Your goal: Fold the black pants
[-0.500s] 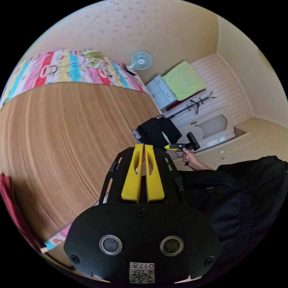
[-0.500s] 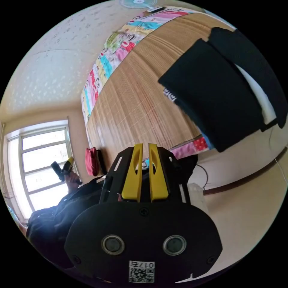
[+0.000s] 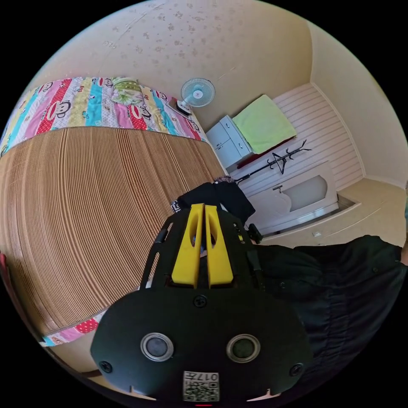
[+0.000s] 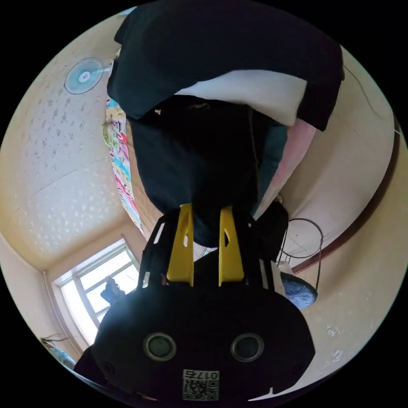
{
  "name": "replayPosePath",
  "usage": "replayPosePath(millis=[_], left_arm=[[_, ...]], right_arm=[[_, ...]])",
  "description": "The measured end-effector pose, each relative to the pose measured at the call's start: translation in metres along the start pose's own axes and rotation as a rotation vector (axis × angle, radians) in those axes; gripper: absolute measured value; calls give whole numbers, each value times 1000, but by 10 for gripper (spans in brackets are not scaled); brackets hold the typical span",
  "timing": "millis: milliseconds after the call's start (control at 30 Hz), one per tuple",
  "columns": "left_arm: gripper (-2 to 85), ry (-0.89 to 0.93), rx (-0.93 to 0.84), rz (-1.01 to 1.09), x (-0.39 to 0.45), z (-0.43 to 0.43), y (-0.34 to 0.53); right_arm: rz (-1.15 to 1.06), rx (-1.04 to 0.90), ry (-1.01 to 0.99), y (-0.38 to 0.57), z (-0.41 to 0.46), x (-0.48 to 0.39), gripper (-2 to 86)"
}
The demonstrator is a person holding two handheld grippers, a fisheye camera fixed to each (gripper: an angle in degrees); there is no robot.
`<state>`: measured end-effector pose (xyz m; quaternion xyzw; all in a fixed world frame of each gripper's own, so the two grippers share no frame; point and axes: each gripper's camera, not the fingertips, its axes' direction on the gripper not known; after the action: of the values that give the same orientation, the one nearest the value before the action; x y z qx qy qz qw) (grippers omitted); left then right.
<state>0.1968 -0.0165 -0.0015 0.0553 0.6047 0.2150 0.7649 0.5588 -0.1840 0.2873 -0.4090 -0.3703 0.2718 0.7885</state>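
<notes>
While the left gripper [image 3: 203, 207] hangs above a bed [image 3: 93, 204] laid with a woven mat, its yellow jaws stand almost together and hold nothing. In the left gripper view the black pants [image 3: 216, 196] lie bunched at the bed's near corner, just past the jaw tips, with a fan [image 3: 196, 92] and a cabinet [image 3: 227, 138] beyond. In the right gripper view the right gripper [image 4: 205, 209] is parted to a moderate gap, its jaws reaching to the edge of the dark cloth; whether they touch it cannot be told. The pants [image 4: 199, 170] loom close here, over the bed's edge. A grab from this spot could catch several layers together, or drag the heap off the corner onto the floor.
</notes>
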Motion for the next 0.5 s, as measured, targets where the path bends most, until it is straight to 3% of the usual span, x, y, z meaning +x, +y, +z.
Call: replayPosePath(millis=[167,233,300,367,433,500], left_arm=[[-10,-29,68,-70,-20,26,28],[-10,-28,78,-99,-31,37,34],[-10,-29,106,-126,-43,45,38],[-10,-57,129,-118,-48,49,39],[-10,-95,143,-115,-53,54,41],[-10,-108,167,-133,-68,65,45]], right_arm=[[-484,27,-128,-18,-30,-144,38],[-741,-8,-394,-30,-48,-208,27],[-846,-37,-608,-36,-63,-231,21],[-797,-26,-533,-40,-69,-233,21],[-684,7,-174,-39,-61,-207,35],[-532,-21,45,-36,-44,-169,73]])
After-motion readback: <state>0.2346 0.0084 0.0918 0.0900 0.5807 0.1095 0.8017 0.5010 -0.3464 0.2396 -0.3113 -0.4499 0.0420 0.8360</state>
